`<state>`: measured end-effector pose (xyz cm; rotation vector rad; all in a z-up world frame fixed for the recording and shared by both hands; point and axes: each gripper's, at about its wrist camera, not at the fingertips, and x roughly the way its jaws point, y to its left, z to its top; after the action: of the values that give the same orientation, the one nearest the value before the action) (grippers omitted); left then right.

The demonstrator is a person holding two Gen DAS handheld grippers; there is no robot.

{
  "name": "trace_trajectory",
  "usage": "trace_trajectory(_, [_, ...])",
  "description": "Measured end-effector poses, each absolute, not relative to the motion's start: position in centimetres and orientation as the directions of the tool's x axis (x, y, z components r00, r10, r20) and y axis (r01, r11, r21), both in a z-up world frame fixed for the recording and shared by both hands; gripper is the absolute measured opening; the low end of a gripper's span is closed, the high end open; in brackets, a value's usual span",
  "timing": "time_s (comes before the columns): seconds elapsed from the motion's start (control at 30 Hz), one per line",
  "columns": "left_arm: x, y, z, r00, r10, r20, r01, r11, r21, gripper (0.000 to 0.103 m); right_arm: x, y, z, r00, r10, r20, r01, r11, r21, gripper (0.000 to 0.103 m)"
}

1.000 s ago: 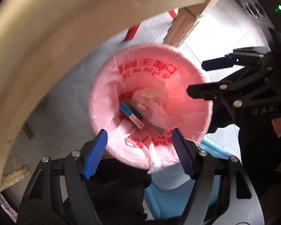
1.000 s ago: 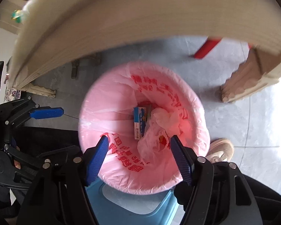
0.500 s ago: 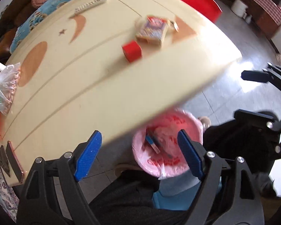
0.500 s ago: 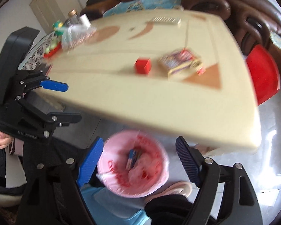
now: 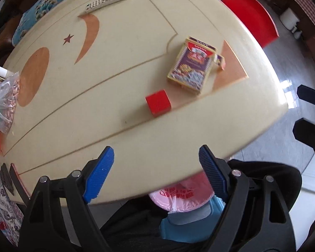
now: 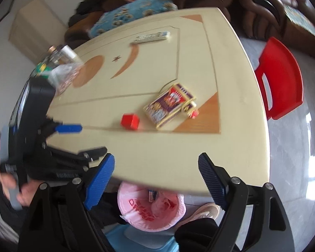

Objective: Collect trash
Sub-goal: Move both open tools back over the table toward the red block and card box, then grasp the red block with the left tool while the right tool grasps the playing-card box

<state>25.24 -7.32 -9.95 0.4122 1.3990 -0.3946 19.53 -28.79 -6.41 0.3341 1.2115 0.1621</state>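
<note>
Hovering above the near edge of the tabletop [image 5: 73,96], the left gripper [image 5: 156,172] is spreading its blue fingers wide with nothing between them. The right gripper [image 6: 156,176] is doing the same, jaws wide apart and empty, over that same edge. In the left wrist view only two dark finger ends of the right gripper are showing, cut off at the right border. In the right wrist view the left gripper [image 6: 82,138] is appearing blurred at the left, one blue pad clear, the other finger dark and hard to read.

Below the tabletop edge the pink-lined trash bin [image 6: 151,210] is sitting on the floor, its far rim hidden under the tabletop; a small blue-and-white box and crumpled pink plastic are lying inside. From the left wrist only a sliver of the trash bin [image 5: 178,197] is peeking out.

On the tabletop a red cube [image 5: 158,102] is lying near a printed card box [image 5: 192,65], with a tiny box [image 5: 219,61] touching its right side. A remote [image 5: 108,0] is lying at the far side, and a clear bag [image 5: 4,103] is being cut off at the left. A red chair [image 6: 281,77] is standing beside the tabletop.
</note>
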Motion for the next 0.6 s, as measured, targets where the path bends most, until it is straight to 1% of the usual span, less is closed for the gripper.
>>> trace_trajectory(0.07, [26.5,-7.8,-10.5,0.121,-0.018,-0.993,0.484,0.874,0.043,0.081,21.3,-29.6,-7.3,0.310,0.326,-0.893,0.123,0.918,0.378,0.081])
trace_trajectory(0.1, [26.9,-7.9,-10.6,0.116,-0.025,-0.993,0.477,0.878,0.033,0.081,22.5,-30.3,-8.2,0.285,0.348,-0.893,0.189,0.893,0.408,0.081])
trace_trajectory(0.27, [28.7,-8.5,-11.6,0.102,-0.063,-0.993,0.450,0.893,-0.011,0.081,25.6,-31.5,-10.6,0.243,0.363,-0.900,0.336,0.838,0.429,0.081])
trace_trajectory(0.33, [29.1,-8.7,-12.2,0.106,-0.055,-0.993,0.440,0.898,-0.003,0.081,26.7,-31.5,-11.4,0.223,0.361,-0.906,0.365,0.831,0.421,0.081])
trace_trajectory(0.53, [30.6,-8.4,-14.0,0.063,-0.104,-0.993,0.390,0.918,-0.071,0.081,29.7,-30.6,-14.4,0.155,0.391,-0.907,0.449,0.790,0.418,0.081])
trace_trajectory(0.6, [31.0,-8.3,-14.5,0.054,-0.105,-0.993,0.378,0.922,-0.077,0.081,30.4,-30.0,-15.3,0.130,0.394,-0.910,0.473,0.782,0.406,0.081])
